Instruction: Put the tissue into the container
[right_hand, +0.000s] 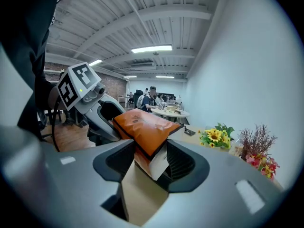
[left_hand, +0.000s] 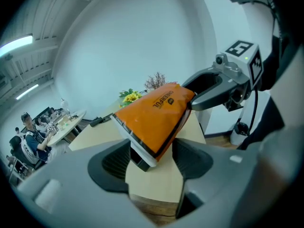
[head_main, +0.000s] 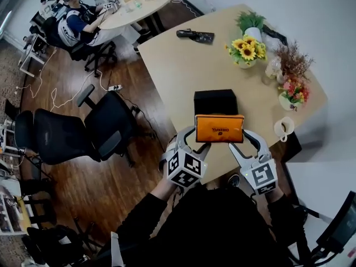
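Head view shows the left tool (head_main: 196,139) and right tool (head_main: 245,138) each pinching an end of the orange tissue pack (head_main: 219,128) above the desk (head_main: 178,60); the next move is probably to lower it into the black container (head_main: 215,101) at 12 o'clock.

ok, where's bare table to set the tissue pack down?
Widest bare patch: between the remote and the black container, out to the table's left edge. A smaller one lies between container and mug. Right edge is crowded from the sunflowers to the pink flowers.

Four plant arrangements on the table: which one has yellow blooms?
The sunflower pot, on the side nearest the black remote. The others are a green leafy plant, dried brown sprigs and a pink-red bouquet.
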Tool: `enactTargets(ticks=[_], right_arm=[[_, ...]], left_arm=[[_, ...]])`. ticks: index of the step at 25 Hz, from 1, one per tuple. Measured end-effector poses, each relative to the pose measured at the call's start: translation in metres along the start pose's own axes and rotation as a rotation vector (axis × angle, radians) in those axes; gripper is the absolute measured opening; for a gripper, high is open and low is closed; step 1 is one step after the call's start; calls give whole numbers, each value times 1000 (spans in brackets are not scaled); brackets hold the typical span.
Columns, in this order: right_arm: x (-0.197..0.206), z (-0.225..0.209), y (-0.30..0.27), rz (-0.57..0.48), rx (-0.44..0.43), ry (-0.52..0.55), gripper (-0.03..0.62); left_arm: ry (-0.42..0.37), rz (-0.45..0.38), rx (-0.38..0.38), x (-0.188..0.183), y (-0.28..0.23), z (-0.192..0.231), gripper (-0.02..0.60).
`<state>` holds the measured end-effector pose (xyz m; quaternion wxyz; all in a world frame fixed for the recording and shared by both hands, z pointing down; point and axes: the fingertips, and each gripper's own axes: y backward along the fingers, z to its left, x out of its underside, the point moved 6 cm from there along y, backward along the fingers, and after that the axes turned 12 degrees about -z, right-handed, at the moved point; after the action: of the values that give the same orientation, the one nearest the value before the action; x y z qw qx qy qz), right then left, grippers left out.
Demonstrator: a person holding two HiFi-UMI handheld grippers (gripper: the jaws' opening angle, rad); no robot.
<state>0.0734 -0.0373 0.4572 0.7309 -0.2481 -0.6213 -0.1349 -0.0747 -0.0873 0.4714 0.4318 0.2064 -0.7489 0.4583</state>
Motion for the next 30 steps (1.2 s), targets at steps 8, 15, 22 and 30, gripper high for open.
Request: enactTargets(ticks=[8, 15, 22, 30], right_arm=[[-37, -8, -7, -40, -25, 70, 215], [-45, -9, -21, -48, -30, 60, 215], [-61, -21, -44, -22, -33, 59, 215], [-13, -46, -69, 27, -31, 21, 215]], left_arm=[[4, -24, -38, -22, 11, 17, 259], [7, -25, -52, -25, 16, 33, 259], [0, -23, -57, -31, 11, 59, 259], [51, 19, 7, -4, -40, 67, 259]])
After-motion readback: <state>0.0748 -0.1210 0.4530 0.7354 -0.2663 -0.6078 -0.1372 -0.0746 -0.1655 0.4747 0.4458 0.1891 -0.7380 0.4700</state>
